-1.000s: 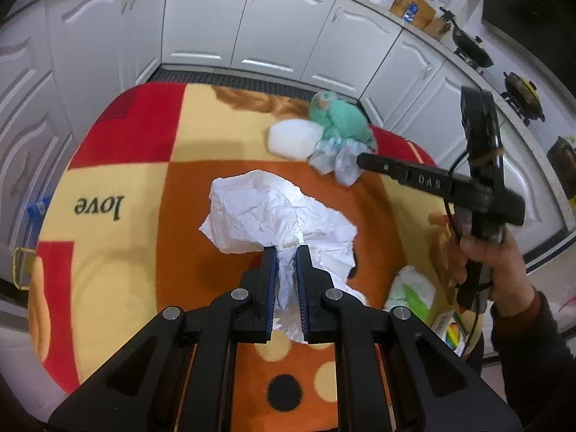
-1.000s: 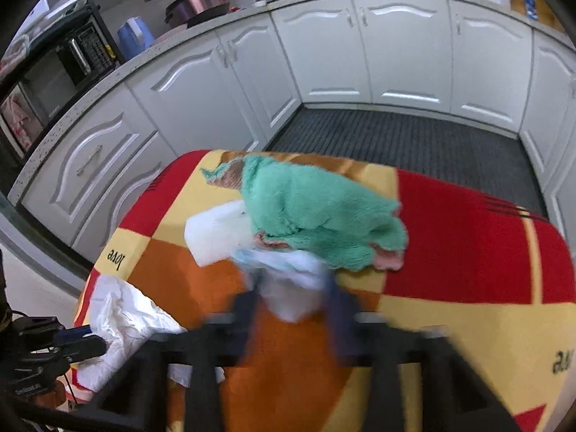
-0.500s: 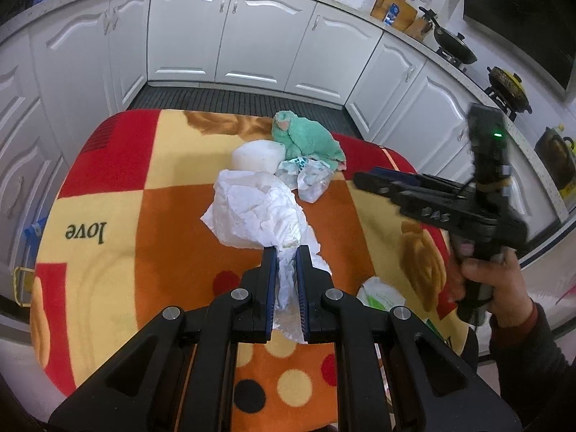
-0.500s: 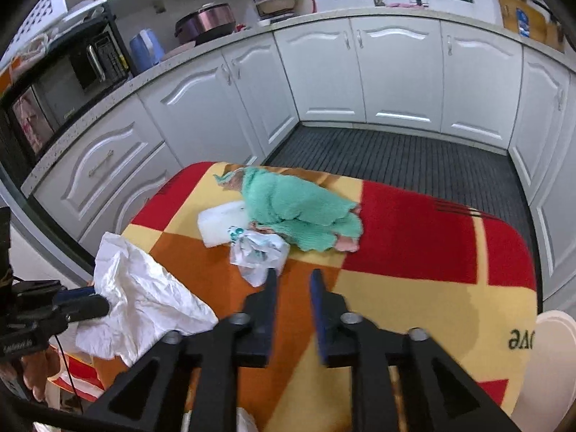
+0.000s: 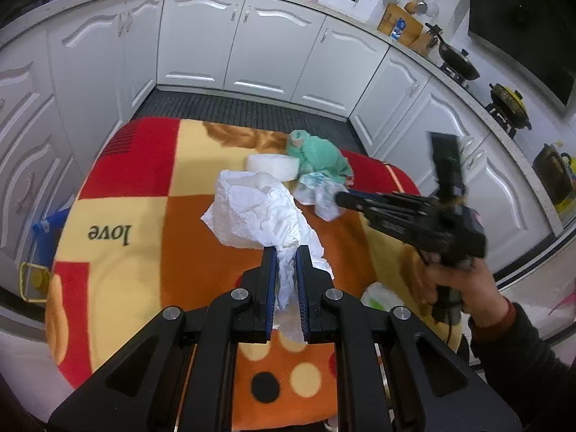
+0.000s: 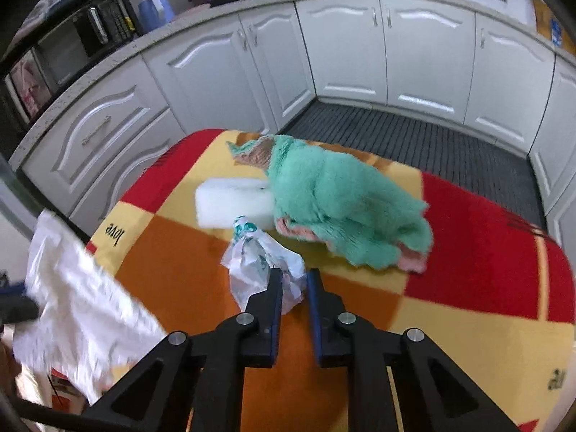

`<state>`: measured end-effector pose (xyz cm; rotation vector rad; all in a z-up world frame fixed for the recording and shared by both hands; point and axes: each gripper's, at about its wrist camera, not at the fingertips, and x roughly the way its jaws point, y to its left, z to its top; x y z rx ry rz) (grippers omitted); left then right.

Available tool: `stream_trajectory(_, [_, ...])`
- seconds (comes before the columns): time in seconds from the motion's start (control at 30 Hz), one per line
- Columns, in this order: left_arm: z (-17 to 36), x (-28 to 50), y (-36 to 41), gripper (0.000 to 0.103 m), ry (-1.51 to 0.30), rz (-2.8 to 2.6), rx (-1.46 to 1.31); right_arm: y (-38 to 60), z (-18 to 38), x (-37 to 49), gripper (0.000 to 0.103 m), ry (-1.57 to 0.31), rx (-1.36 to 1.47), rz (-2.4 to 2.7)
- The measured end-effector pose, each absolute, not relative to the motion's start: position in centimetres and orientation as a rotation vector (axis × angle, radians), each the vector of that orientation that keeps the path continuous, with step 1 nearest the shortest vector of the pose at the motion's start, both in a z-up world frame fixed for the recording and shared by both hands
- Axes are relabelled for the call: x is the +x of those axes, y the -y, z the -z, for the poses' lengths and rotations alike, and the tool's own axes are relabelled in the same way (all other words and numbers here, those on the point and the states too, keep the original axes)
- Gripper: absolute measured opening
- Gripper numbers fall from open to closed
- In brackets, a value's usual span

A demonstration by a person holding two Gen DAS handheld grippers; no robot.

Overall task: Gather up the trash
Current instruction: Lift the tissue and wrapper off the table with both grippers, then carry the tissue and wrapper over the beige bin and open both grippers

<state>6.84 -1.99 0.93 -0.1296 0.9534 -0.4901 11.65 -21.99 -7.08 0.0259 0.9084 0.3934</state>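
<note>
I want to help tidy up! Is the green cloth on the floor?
No, the green cloth lies on the colourful blanket, beside the white sponge.

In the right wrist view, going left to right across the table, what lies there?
White plastic bag → white sponge block → crumpled wrapper, in the right gripper → green cloth.

Left gripper [image 5: 286, 252], fingers closed on a crumpled white bag [image 5: 259, 212] that trails over the patterned blanket [image 5: 144, 201] covering the surface. Beyond the bag lie a white sponge block [image 5: 271, 166], a green cloth [image 5: 316, 154] and a small printed wrapper [image 5: 318, 194]. At right, a hand [image 5: 464, 284] holds the right gripper [image 5: 342, 198], its tip at the wrapper.
</note>
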Motion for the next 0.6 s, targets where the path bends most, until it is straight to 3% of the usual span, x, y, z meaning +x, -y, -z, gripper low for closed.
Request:
stream_trajectory(0.27, [-3.0, 6.2, 6.3, 0.008, -0.921, 0.589, -0.125, 28.2, 2.9, 4.9, 0.012, -0.807, 0.066, -0.335])
stream_trajectory(0.6, [-4.1, 5.7, 17.8, 0.008, -0.94, 0.754, -0.037, 39.6, 1.8, -3.2, 0.012, -0.757, 0.095, -0.077])
